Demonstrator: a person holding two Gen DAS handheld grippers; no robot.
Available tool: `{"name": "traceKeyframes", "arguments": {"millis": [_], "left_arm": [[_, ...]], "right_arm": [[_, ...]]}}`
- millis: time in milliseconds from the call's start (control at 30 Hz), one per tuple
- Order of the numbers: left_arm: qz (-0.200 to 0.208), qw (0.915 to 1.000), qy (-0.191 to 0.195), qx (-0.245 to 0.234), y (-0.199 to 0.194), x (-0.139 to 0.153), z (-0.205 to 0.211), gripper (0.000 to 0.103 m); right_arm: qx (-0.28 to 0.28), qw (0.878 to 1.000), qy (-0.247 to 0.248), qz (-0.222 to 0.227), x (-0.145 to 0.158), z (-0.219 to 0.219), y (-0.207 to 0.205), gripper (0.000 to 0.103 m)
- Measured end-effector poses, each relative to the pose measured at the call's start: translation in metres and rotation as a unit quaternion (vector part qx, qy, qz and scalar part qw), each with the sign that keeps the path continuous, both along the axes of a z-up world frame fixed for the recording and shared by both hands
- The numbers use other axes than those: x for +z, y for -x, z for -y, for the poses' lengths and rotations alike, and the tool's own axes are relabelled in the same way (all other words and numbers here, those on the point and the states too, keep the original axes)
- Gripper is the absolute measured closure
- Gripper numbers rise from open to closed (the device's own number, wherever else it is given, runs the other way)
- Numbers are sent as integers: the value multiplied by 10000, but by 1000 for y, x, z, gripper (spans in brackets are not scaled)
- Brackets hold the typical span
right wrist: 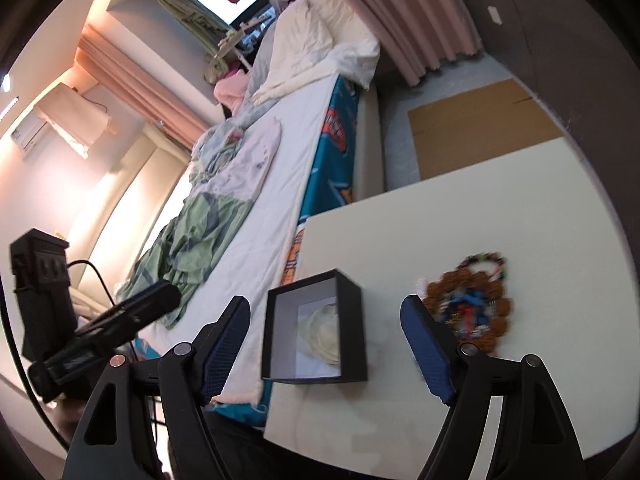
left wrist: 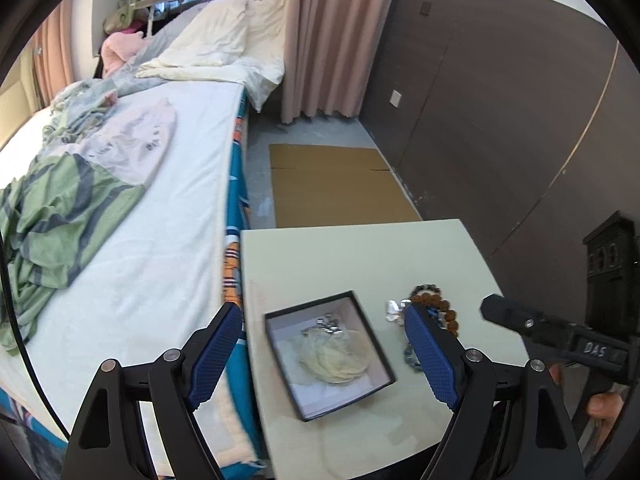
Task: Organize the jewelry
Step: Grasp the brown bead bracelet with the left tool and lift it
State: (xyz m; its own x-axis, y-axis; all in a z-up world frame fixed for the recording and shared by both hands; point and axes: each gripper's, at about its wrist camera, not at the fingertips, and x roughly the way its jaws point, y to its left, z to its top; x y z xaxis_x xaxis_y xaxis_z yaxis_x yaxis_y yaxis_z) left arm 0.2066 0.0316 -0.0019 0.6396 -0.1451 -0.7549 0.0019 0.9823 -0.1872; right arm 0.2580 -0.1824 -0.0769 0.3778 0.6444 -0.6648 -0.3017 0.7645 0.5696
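A black open box (left wrist: 320, 396) (right wrist: 352, 332) with a white lining stands near the left edge of the small pale table (left wrist: 360, 256) (right wrist: 440, 208). In it lie a cream fabric pouch (left wrist: 332, 360) (right wrist: 322, 334) and a silvery chain (left wrist: 326, 326). To the right of the box is a pile of bracelets: brown wooden beads (left wrist: 436, 304) (right wrist: 468, 304), dark beads and a small silvery piece (left wrist: 394, 308). My left gripper (left wrist: 322, 312) hangs open over the box with nothing between its fingers. My right gripper (right wrist: 324, 304) is open and empty too, above the box and beside the bracelets.
A bed (left wrist: 160, 240) with a white sheet and crumpled green and pink clothes (left wrist: 60, 208) runs along the table's left side. Flattened cardboard (left wrist: 336, 184) lies on the floor beyond the table. A dark panelled wall (left wrist: 500, 100) rises on the right, and a pink curtain (left wrist: 328, 40) hangs behind.
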Motion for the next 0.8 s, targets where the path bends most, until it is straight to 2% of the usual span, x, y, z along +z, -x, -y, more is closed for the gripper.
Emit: {"name": "traceKeyframes", "arguments": {"millis": [167, 567, 667, 733, 800], "left_arm": [[-96, 9997, 50, -233, -5, -9, 23, 19], [-588, 9953, 391, -661, -34, -37, 75, 19], [-815, 9927, 417, -781, -46, -49, 92, 27], [-1001, 9905, 457, -829, -54, -57, 101, 36], [-1156, 9882, 509, -870, -62, -65, 109, 39]], "right_arm": [[-328, 9994, 123, 58, 7, 31, 0, 24], [-977, 9939, 341, -392, -13, 92, 0, 24], [-1093, 9922, 291, -520, -20, 106, -1, 24], [-1220, 9904, 263, -598, -24, 116, -2, 24], [-1314, 9890, 240, -637, -27, 125, -4, 24]]}}
